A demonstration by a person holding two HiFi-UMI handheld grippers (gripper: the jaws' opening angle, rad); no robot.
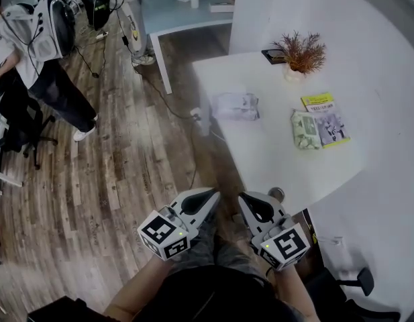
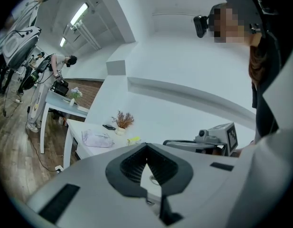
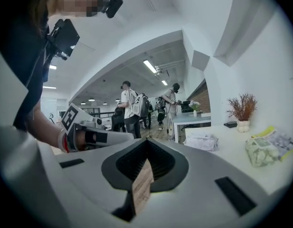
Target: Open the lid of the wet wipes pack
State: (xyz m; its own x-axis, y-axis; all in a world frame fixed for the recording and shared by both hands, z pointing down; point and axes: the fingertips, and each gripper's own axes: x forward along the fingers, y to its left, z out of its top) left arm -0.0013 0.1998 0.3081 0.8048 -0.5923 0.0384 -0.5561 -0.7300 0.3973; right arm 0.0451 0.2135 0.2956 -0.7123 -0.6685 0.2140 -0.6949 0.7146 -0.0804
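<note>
The left hand-held gripper (image 1: pixel 208 196) and right hand-held gripper (image 1: pixel 247 201), both closed and empty, hang near the counter (image 1: pixel 260 163), where the far wet wipes pack (image 1: pixel 305 130) looks too small to tell open from sealed.

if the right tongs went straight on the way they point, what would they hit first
Nothing near. The right tongs point just left of the white table, down the open aisle, so probably the wooden floor first; depth is hard to judge.

The table (image 1: pixel 274 165) lies bare up front; booklet (image 1: pixel 329 123) (just beside) and plant (image 1: pixel 300 52) flank the wet wipes pack (image 1: pixel 304 130).
</note>
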